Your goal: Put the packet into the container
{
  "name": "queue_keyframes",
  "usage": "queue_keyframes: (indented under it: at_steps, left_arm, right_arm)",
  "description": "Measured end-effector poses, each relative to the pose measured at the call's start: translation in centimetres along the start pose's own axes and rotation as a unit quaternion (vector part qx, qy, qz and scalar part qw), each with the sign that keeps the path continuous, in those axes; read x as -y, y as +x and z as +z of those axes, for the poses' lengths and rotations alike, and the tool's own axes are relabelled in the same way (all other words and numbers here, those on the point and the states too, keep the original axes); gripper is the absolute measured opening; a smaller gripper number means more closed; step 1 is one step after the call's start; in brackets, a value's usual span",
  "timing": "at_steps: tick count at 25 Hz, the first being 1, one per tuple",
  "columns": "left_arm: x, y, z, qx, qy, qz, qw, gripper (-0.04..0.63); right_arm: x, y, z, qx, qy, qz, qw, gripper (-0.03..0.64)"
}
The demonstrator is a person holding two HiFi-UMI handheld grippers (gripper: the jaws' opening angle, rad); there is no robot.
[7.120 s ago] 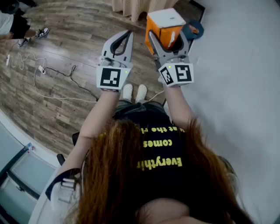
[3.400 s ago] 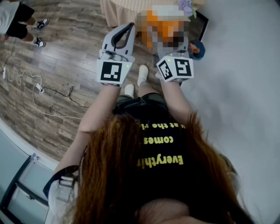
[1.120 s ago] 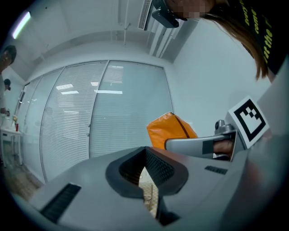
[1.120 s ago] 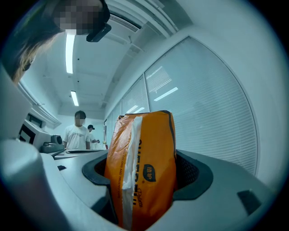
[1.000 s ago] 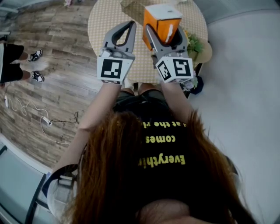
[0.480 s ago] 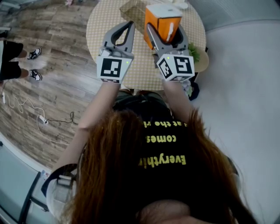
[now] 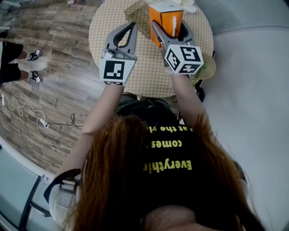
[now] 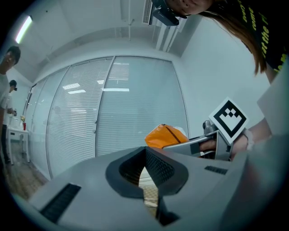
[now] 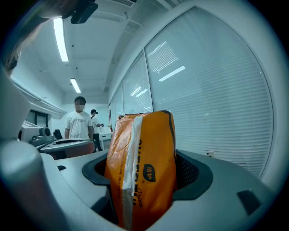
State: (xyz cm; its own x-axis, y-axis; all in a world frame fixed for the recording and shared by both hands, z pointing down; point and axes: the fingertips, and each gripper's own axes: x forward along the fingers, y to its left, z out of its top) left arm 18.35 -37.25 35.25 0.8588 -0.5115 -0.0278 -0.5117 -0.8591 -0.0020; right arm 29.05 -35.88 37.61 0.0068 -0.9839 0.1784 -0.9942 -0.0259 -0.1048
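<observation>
Holding the packet (image 9: 143, 155) upright in the right tongs (image 7: 169, 30), I have both jaws pressed against its flat sides. It stands on end above the far part of the round checked surface (image 7: 108, 27). I judge that grip is meant to let the narrow end go down first into the tan box-like container (image 7: 137, 12), which sits just beside it on that surface. How open the container's top is, I cannot tell from here.

The left tongs (image 8: 150, 194) are brought together on nothing, their tips meeting. I hold them alongside, probably spare or ready to steady the container.

The packet is orange with a white seam strip. Orange lettering runs along the seam and there is a small dark-blue logo, but both are too curved and small for me to read with confidence. The black shirt (image 7: 167, 135) shows yellow print: "comes" and "Everythi", with the rest hidden by hair.
</observation>
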Motion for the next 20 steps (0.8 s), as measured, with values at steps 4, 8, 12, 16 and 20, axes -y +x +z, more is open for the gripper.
queue_keyframes:
  at_steps: [4,8,12,16,20]
  left_arm:
    - [-0.1,0.2,-0.5,-0.010,-0.004,0.002,0.9999,0.002]
    - [-0.1,0.1,-0.6,-0.008,-0.004,0.004,1.0000,0.002]
    - [-0.1,0.0,-0.6,-0.011,-0.002,0.004,0.9999,0.002]
    - [0.3,-0.1,-0.7,-0.017,-0.002,0.000,0.9999,0.002]
    - [0.6,-0.2,-0.8,-0.022,-0.004,-0.001,0.9997,0.002]
  right_arm:
    - [0.6,1.4,-0.8,-0.026,-0.001,0.004,1.000,0.367]
    - [1.0,2.4,-2.0,-0.056,-0.005,0.009,0.998,0.367]
    - [1.5,3.7,-3.7,-0.095,-0.016,0.018,0.995,0.367]
    - [2.0,5.1,-5.6,-0.137,-0.035,0.028,0.989,0.367]
    - [2.5,6.2,-7.2,-0.172,-0.045,0.037,0.983,0.367]
